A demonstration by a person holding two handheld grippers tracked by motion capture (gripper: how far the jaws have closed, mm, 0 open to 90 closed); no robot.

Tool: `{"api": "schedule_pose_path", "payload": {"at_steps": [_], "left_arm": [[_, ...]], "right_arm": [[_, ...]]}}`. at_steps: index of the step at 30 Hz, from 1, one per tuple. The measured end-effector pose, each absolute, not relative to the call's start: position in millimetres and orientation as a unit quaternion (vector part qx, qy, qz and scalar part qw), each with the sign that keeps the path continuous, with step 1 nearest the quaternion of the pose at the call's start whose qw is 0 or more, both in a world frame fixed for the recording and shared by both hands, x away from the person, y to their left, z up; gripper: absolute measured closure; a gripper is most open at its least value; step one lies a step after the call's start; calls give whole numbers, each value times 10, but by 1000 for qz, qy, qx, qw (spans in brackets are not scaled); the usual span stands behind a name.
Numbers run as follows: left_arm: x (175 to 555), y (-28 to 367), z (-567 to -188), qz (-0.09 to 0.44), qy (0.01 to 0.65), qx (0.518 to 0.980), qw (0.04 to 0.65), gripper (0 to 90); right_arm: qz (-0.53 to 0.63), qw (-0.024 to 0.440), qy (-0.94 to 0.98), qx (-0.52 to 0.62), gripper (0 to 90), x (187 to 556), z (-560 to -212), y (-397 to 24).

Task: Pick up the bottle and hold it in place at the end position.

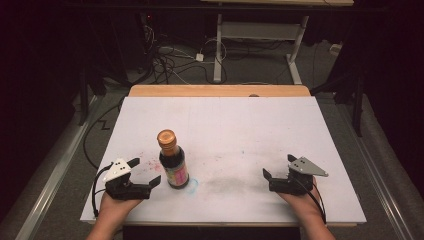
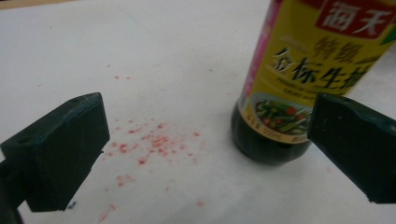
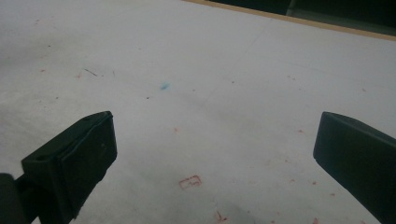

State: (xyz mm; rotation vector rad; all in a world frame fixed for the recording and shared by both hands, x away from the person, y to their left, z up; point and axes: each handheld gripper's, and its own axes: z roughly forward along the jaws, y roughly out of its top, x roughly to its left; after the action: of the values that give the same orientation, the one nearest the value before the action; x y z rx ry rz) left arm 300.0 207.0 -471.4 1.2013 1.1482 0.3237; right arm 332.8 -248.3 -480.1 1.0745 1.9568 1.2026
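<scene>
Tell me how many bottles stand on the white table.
1. The bottle stands upright on the near left part of the table, just ahead of the open left claw. The right claw has none near it.

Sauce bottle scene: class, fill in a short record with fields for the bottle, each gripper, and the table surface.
bottle: dark sauce bottle with copper-coloured cap and yellow label, standing upright on the table
left gripper: left gripper open, beside the bottle on its left, not touching it
right gripper: right gripper open, holding nothing, apart from the bottle at the right
table: white table top with red specks near the bottle and a grey smudge towards the middle
</scene>
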Motion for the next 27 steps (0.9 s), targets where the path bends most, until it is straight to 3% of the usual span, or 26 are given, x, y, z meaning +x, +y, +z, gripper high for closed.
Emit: {"api": "schedule_pose_path", "payload": {"at_steps": [10,27], "left_arm": [[2888,1852,-4612,118,470,541,687,0],[3062,1526,-4607,105,457,559,684,0]], "right_arm": [[453,301,731,412,2,3306,-4735,-2502],[453,310,731,405,2,3233,-4712,-2539]]}}
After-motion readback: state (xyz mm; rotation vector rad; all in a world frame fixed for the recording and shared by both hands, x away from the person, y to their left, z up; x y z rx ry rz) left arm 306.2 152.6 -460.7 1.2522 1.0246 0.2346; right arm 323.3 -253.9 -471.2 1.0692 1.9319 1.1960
